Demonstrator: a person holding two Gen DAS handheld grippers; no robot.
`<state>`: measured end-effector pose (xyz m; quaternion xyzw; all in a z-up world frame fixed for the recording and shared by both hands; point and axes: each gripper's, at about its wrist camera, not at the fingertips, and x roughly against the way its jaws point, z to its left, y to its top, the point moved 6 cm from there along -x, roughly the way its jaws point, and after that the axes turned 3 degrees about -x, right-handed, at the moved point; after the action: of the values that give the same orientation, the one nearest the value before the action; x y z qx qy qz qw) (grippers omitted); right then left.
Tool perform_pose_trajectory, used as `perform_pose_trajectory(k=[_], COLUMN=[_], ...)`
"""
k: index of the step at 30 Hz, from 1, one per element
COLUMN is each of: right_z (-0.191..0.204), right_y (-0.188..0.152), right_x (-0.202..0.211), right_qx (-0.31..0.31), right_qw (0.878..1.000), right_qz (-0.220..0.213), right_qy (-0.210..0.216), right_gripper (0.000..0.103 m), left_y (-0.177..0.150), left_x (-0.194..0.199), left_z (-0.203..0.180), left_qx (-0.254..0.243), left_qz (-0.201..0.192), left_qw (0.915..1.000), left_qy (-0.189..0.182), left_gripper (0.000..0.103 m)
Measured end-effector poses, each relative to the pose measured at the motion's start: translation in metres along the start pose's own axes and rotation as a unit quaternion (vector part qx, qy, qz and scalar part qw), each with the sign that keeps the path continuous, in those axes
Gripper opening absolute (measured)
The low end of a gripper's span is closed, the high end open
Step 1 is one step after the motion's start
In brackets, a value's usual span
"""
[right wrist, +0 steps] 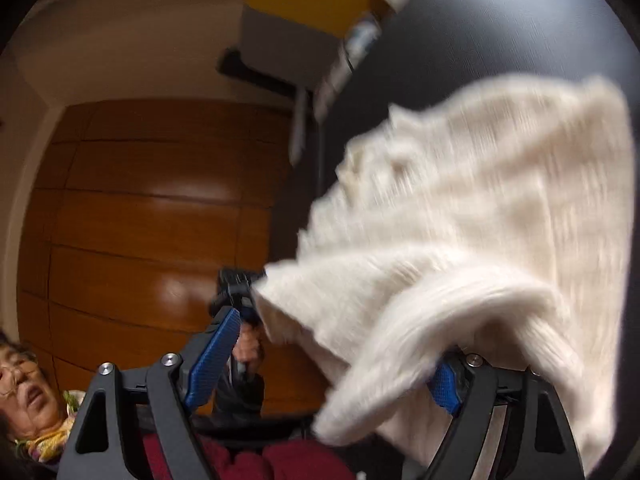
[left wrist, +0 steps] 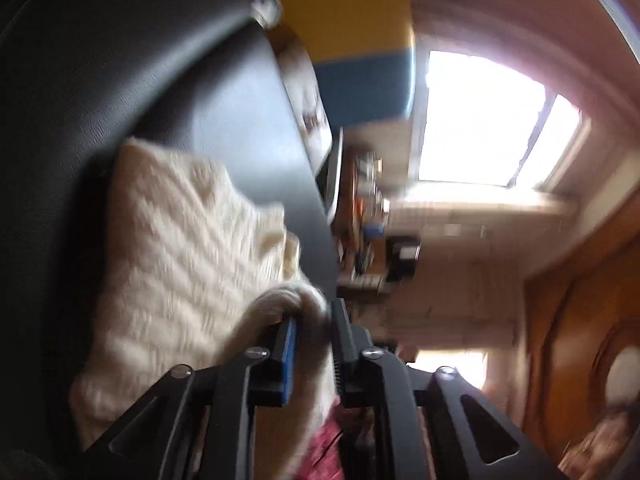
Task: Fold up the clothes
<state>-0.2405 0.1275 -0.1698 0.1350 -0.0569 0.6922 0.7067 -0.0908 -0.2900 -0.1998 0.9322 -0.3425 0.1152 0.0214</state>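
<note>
A cream knit sweater (left wrist: 176, 240) lies partly on the black table (left wrist: 120, 60).

Your cream sweater (right wrist: 460, 216) is blurring in both views and covering most of the right gripper's (right wrist: 332, 360) far-side pad (right wrist: 444, 384). Shelf clutter (left wrist: 368, 216) beyond the left jaws is smearing, unreadable. Frame edge is cutting off your face.

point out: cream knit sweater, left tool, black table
cream knit sweater (left wrist: 180, 240): left wrist view, on its ribbed body.
left tool (left wrist: 314, 324): left wrist view, midway between the fingertips.
black table (left wrist: 224, 112): left wrist view, bare top.
</note>
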Motion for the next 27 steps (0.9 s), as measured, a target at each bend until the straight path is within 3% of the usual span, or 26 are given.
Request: perform_pose_trajectory(k=[4, 6, 8, 9, 11, 14, 17, 20, 25, 27], right_z=[-0.045, -0.052, -0.048, -0.043, -0.030, -0.008, 0.002, -0.005, -0.033, -0.038], right_y=[0.040, 0.042, 0.038, 0.035, 0.028, 0.022, 0.025, 0.034, 0.043, 0.042], right_x=[0.023, 0.028, 0.031, 0.032, 0.034, 0.040, 0.033, 0.024, 0.026, 0.021], right_qx=[-0.090, -0.098, -0.080, -0.062, -0.012, 0.089, 0.159, 0.189, 0.172, 0.179], right_qw=[0.989, 0.987, 0.988, 0.988, 0.985, 0.963, 0.936, 0.912, 0.911, 0.906], right_qz=[-0.112, -0.124, -0.129, -0.127, -0.126, -0.125, -0.107, -0.081, -0.054, -0.045], right_qy=[-0.024, -0.023, -0.039, -0.055, -0.116, -0.220, -0.296, -0.354, -0.372, -0.381], right_gripper=[0.088, 0.088, 0.088, 0.088, 0.088, 0.088, 0.088, 0.087, 0.079, 0.073], left_y=[0.026, 0.027, 0.022, 0.019, 0.013, 0.002, -0.002, -0.002, -0.005, -0.006], left_x=[0.010, 0.015, 0.018, 0.021, 0.027, 0.016, -0.001, -0.021, -0.044, -0.052], left_z=[0.017, 0.022, 0.018, 0.016, 0.011, 0.003, -0.009, -0.018, -0.019, -0.019], left_qx=[0.040, 0.036, -0.007, -0.039, -0.116, -0.197, -0.240, -0.287, -0.323, -0.335], left_qz=[-0.078, -0.083, -0.080, -0.077, -0.065, -0.034, -0.006, 0.016, 0.055, 0.070], left_qw=[0.9958, 0.9942, 0.9909, 0.9863, 0.9691, 0.9439, 0.9363, 0.9183, 0.9003, 0.8935], left_qy=[0.029, 0.058, 0.108, 0.140, 0.208, 0.263, 0.256, 0.272, 0.286, 0.291], left_gripper=[0.016, 0.016, 0.016, 0.017, 0.018, 0.019, 0.021, 0.024, 0.027, 0.023])
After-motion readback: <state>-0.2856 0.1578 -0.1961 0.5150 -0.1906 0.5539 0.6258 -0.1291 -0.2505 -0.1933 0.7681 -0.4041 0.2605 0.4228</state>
